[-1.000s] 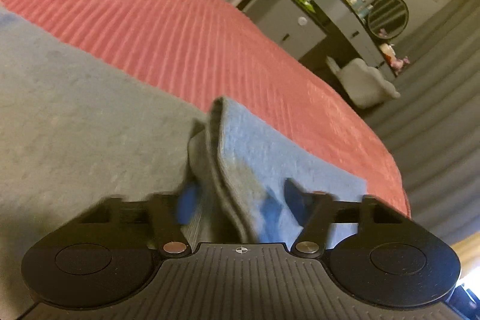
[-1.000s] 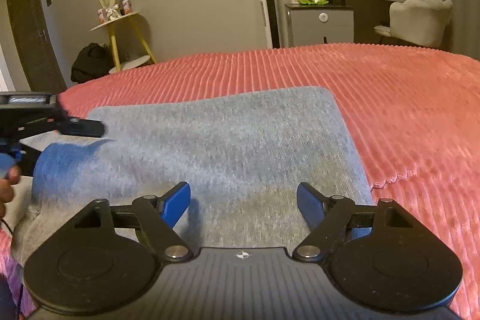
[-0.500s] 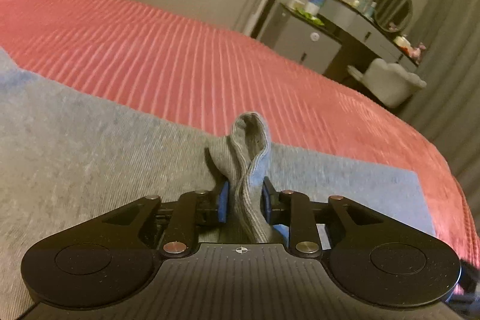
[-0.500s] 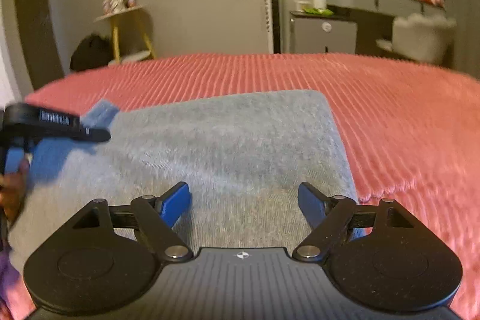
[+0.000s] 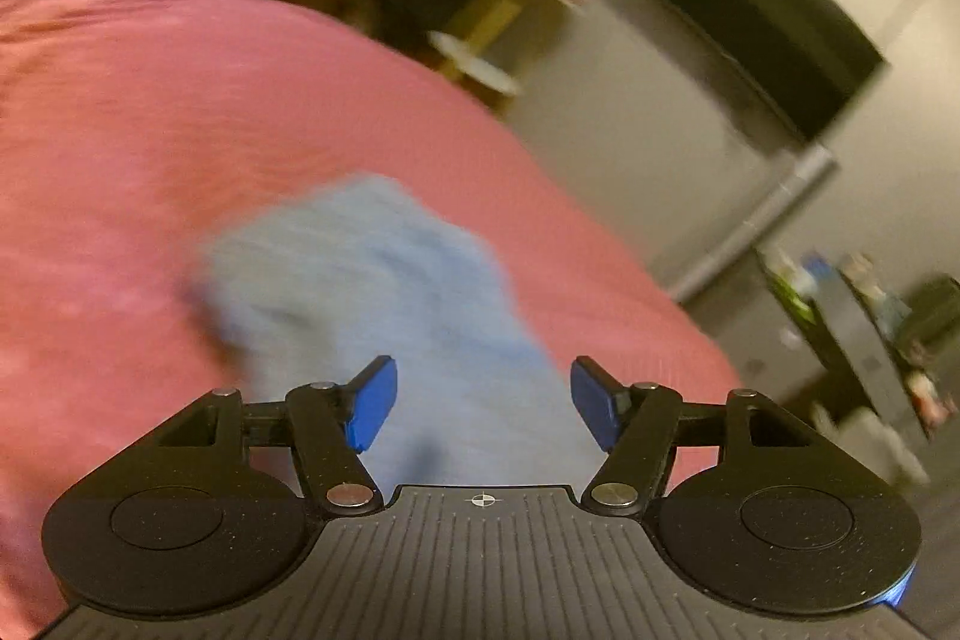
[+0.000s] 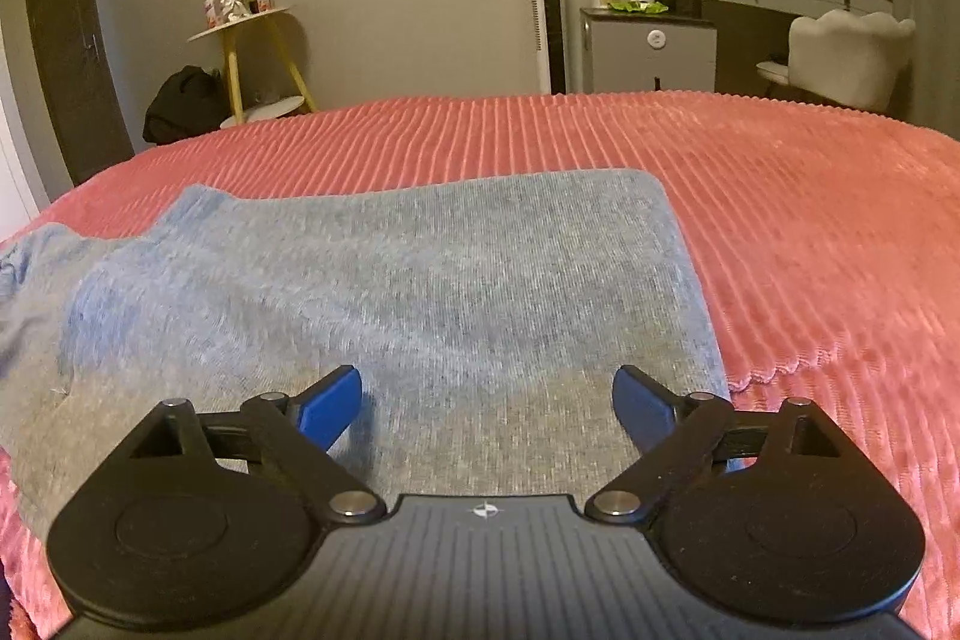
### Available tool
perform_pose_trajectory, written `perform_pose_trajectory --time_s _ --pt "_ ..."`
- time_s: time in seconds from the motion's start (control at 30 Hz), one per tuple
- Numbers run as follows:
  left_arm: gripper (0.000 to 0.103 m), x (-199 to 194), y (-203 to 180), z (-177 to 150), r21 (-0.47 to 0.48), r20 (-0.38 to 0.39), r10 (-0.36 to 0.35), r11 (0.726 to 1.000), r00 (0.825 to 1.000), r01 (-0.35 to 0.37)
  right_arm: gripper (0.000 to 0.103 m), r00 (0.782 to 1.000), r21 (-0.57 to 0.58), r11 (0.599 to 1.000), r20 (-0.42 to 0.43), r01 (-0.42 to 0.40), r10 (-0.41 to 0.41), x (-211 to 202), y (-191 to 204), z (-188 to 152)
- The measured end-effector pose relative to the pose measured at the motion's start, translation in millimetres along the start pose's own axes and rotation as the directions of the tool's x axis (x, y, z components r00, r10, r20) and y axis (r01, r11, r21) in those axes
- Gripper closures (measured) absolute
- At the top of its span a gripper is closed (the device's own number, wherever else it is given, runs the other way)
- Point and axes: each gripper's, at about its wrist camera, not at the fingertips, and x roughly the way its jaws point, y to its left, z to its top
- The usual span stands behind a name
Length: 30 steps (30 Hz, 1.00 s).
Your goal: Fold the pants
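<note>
While spread and empty, left gripper (image 5: 483, 394) and right gripper (image 6: 487, 403) hover over grey pants (image 6: 384, 292) on the red bedspread (image 6: 810, 220). Already doubled over, seemingly, though blur hides detail; left end rumpled, probably needing another fold and smoothing.

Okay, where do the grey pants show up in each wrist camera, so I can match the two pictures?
Left wrist: the pants are a blurred grey-blue patch at lower centre, running down between the open fingers.
Right wrist: the pants lie flat across the left and middle, on the red bedspread.
Shared landmark: the yellow-legged side table, upper centre in the left view.
</note>
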Motion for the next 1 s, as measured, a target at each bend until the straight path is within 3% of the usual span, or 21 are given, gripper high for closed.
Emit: perform_pose_trajectory --time_s 0.07,0.17,0.23,0.3,0.47,0.57,0.6,0.67,0.73,0.9,1.0 --pt "0.037 2.3 31.5 1.8 -0.038 -0.046 0.07 0.997 0.996 -0.072 0.011 1.0 0.024 1.0 0.0 -0.013 0.013 -0.3 -4.8 1.3" --pt "0.043 18.4 58.0 -6.1 -0.144 -0.136 -0.032 0.989 0.99 0.013 0.011 1.0 0.053 0.998 0.003 -0.025 0.025 -0.5 -7.8 2.2" --pt "0.043 32.0 66.5 -9.2 -0.196 -0.147 -0.118 0.977 0.982 0.088 0.011 0.999 0.062 0.998 0.002 -0.033 0.033 -0.7 -9.9 2.3" --pt "0.052 54.0 72.4 -6.6 -0.225 -0.178 -0.094 0.973 0.98 0.052 0.011 0.999 0.063 0.997 0.0 -0.036 0.036 -0.8 -10.5 2.3" --pt "0.052 84.0 85.0 14.0 -0.324 -0.181 -0.145 0.943 0.973 0.08 0.011 1.0 0.029 0.999 -0.008 -0.014 0.014 0.7 -4.2 0.1" --pt "0.073 91.6 92.4 18.8 -0.382 -0.191 -0.147 0.922 0.97 0.065 0.01 1.0 0.009 1.0 -0.015 0.002 -0.002 4.1 0.0 -0.4" --pt "0.078 86.6 89.9 19.3 -0.343 -0.183 -0.136 0.937 0.974 0.067 0.01 1.0 0.004 1.0 -0.017 0.005 -0.005 4.3 -0.3 -0.6" --pt "0.083 70.0 64.8 17.6 -0.151 -0.134 -0.077 0.987 0.988 0.057 0.01 1.0 0.0 1.0 -0.017 0.007 -0.007 3.1 -2.0 -0.9" --pt "0.086 47.0 39.8 12.5 0.018 -0.069 -0.043 0.999 0.997 0.044 0.01 1.0 0.007 1.0 -0.017 0.004 -0.003 1.8 -4.0 -0.7" --pt "0.087 6.0 -16.3 6.1 0.227 0.042 -0.064 0.972 0.997 0.053 0.01 1.0 0.048 0.999 -0.009 -0.012 0.013 -2.9 -10.6 0.8" --pt "0.087 -15.8 -65.3 -10.2 0.431 0.087 -0.1 0.901 0.991 0.053 0.01 1.0 0.086 0.996 0.0 -0.023 0.023 -6.7 -15.2 2.3"
